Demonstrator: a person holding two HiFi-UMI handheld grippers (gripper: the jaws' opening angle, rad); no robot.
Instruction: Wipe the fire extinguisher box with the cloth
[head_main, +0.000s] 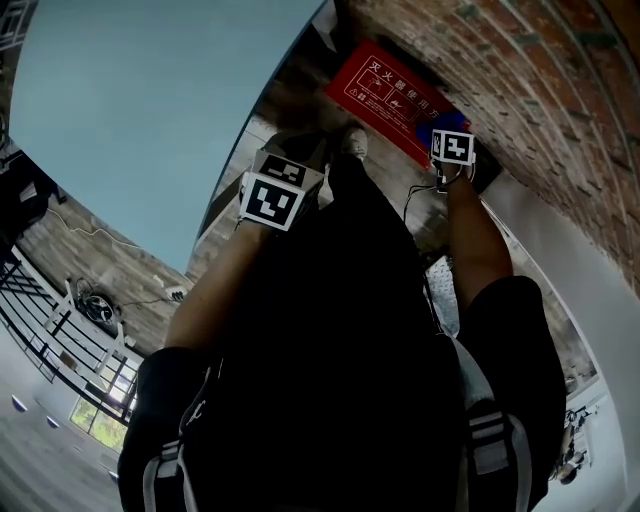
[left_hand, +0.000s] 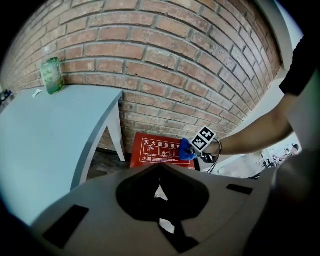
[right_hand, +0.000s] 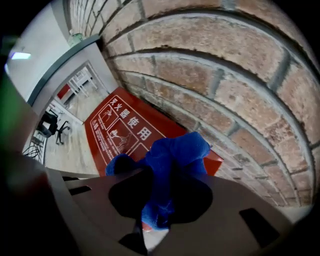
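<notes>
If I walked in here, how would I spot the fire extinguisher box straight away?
Find the red-brown brick wall and look down to its foot, just right of the pale blue table. There stands the flat-fronted red box. It alone is bright red with white lettering and pictograms, and a blue fluffy cloth is held at its right end.

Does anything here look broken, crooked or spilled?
Nothing stands out. The red fire extinguisher box sits against the brick wall, and the right claw grips a bunched blue cloth at its corner.
</notes>
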